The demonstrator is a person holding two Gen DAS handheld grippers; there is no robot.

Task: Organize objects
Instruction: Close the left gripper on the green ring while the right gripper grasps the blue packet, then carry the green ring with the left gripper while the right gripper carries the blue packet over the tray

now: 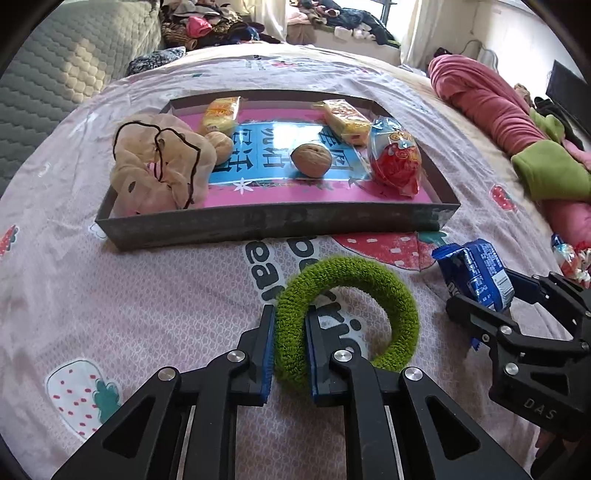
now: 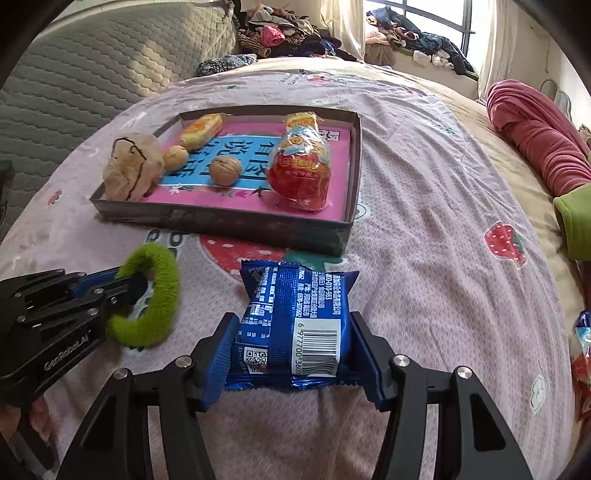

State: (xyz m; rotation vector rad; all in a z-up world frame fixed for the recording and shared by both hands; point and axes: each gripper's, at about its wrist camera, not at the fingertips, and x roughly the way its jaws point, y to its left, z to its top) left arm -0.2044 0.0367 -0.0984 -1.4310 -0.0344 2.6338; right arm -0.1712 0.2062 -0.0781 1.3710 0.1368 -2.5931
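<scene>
Left gripper (image 1: 289, 343) clamped on green ring (image 1: 347, 314); right gripper (image 2: 291, 354) squeezing blue packet (image 2: 295, 314). Both on bedsheet (image 2: 424, 221), just before tray (image 1: 258, 221). Bedroom, clothes heaped by window.

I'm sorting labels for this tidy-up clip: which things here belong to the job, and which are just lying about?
Part of the job:
- green hair ring, gripped by the left tool
- blue snack packet, gripped by the right tool
- shallow box holding walnut and red snack bag

Lying about:
- pink blanket
- clothes pile
</scene>
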